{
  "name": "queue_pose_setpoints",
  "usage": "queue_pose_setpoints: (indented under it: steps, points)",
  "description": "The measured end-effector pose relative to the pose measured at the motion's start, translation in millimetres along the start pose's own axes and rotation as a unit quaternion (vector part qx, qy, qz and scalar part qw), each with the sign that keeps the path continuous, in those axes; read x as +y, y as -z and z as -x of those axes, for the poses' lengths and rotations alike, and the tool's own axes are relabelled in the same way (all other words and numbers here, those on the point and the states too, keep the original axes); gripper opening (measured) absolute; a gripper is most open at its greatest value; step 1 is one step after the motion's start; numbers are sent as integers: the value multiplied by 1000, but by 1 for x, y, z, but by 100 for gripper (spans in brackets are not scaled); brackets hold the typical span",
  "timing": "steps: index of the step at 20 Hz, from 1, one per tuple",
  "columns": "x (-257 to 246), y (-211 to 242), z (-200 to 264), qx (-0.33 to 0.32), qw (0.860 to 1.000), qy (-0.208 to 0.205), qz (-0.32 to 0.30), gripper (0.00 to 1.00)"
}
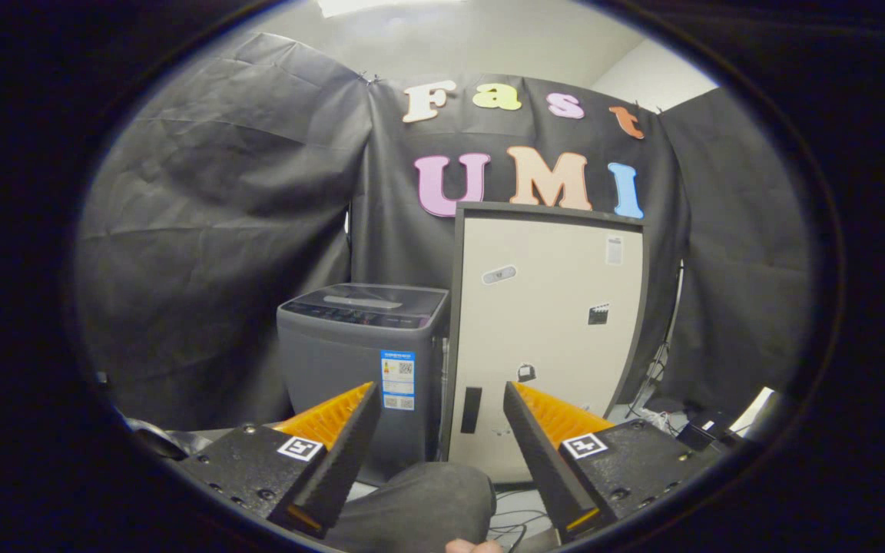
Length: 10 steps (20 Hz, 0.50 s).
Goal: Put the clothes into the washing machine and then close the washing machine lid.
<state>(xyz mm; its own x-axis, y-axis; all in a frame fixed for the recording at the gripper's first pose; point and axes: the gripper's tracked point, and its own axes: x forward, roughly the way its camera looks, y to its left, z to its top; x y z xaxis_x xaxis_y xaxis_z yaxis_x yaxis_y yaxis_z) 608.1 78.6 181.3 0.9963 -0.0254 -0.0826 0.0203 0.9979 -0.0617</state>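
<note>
Clothes: a dark grey, soft rounded bundle of fabric (419, 503) is seen low between the fingers, just ahead of their bases; whether it is the garment for the wash or part of the person's own clothing cannot be told. If it is the load, it is judged light, limp and non-fragile, w/ no stiff edge; a pinch on a raised fold near the top is advised, since slack cloth may drape or slip from a shallow grip. Gripper (440, 395): fingers are held wide apart, nothing clamped. Grey top-loading washing machine (362, 361) w/ a blue label on its front stands beyond the fingers, lid down flat by the look of it, against the black cloth wall. Just beside it, to the right, a tall cream panel in a dark frame (550, 322) stands upright. Cables (515, 522) lie on the floor below.
</note>
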Motion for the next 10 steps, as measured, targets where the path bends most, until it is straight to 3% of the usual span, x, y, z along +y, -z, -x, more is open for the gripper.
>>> queue_pose_setpoints:
  steps: [3,10]
  points:
    - [-7,-1,-1,2,1000,4,15,98]
    - [1,3,1,7,1000,7,-18,98]
